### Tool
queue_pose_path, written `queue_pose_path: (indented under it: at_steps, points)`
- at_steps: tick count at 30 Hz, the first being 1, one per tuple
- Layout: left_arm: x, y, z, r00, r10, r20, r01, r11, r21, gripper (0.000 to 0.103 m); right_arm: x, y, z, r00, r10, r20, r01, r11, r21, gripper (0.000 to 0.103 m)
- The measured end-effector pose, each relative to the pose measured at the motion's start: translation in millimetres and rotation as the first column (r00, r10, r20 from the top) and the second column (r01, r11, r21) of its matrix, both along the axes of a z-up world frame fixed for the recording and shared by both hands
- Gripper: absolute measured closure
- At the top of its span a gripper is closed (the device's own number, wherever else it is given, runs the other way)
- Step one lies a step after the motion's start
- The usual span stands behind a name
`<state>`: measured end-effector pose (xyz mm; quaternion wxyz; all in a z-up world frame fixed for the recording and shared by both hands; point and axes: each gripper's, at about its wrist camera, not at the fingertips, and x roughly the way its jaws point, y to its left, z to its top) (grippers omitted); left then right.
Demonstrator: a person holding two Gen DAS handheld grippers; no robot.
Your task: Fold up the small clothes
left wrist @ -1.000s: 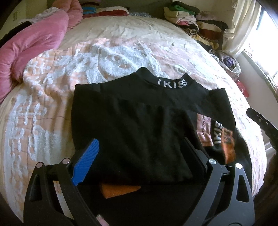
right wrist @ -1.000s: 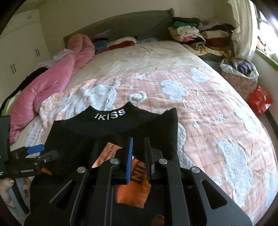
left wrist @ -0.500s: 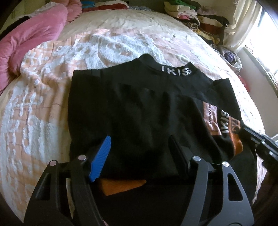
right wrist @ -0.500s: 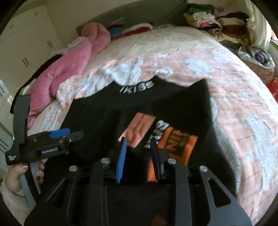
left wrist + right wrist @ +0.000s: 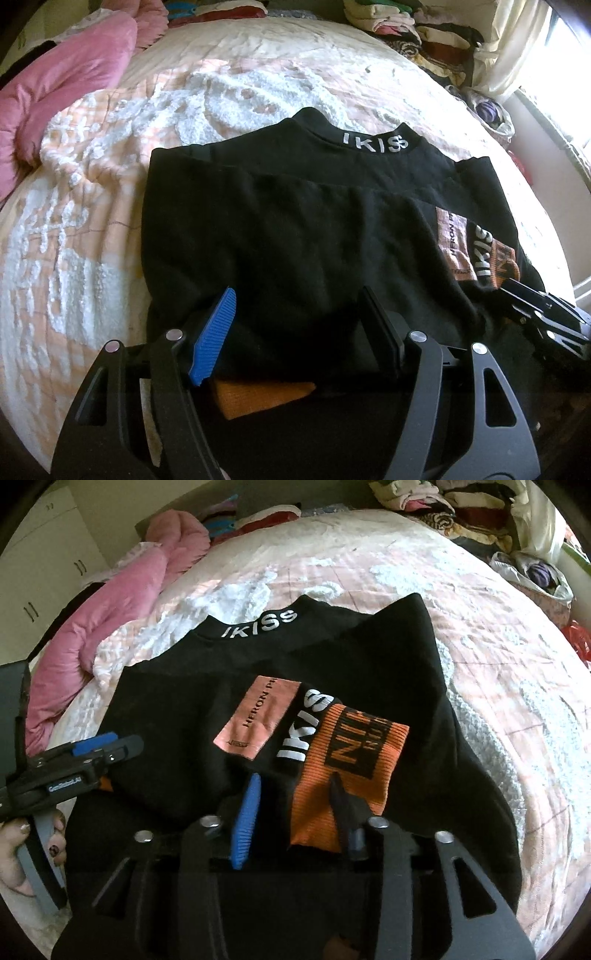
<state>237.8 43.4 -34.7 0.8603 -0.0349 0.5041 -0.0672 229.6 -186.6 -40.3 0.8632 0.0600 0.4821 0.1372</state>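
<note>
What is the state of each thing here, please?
black sweater: flat on bed, sleeves folded in.
orange cuff: lying on sweater, ungripped.
right claw: open, just been opening, cuff between.
left claw: open, just been closing, sweater fabric between.
pink blanket: bunched.

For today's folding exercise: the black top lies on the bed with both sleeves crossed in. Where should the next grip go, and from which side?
Grip the black top at its near bottom hem, one hold towards each corner, coming from the near edge. The sleeves lie flat across the body and the collar points away, so lifting the hem towards it would likely halve the garment.
</note>
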Motion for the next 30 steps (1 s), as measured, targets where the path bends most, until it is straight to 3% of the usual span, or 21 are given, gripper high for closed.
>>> queue_pose_path:
  at_steps: [4,10,15,17,30]
  points:
    - [1.3,-0.1,2.0,1.000,0.000,0.002,0.000,1.000,-0.003,0.043,-2.4,-7.1,9.7,0.999,-0.020,0.025,0.020,1.000,0.018,0.054]
    - [-3.7,-1.1,9.9,1.000,0.003,0.016,-0.003,1.000,-0.018,0.043,-11.7,-14.3,27.6,0.997,-0.035,0.062,0.031,0.997,0.073,0.038]
    - [-11.1,-3.4,21.8,0.999,-0.002,0.042,0.003,1.000,-0.026,0.043,-20.0,-12.6,42.0,0.995,-0.028,0.095,0.020,0.996,0.082,0.036]
    - [-14.7,-4.2,27.2,0.999,-0.004,0.052,0.005,1.000,-0.025,0.042,-23.2,-12.1,46.9,0.994,-0.026,0.104,0.016,0.996,0.090,0.024]
    - [-49.8,6.9,66.1,0.990,0.021,0.140,-0.018,1.000,-0.023,0.022,-50.5,-12.3,81.6,0.982,-0.028,0.187,0.005,0.993,0.122,0.013]
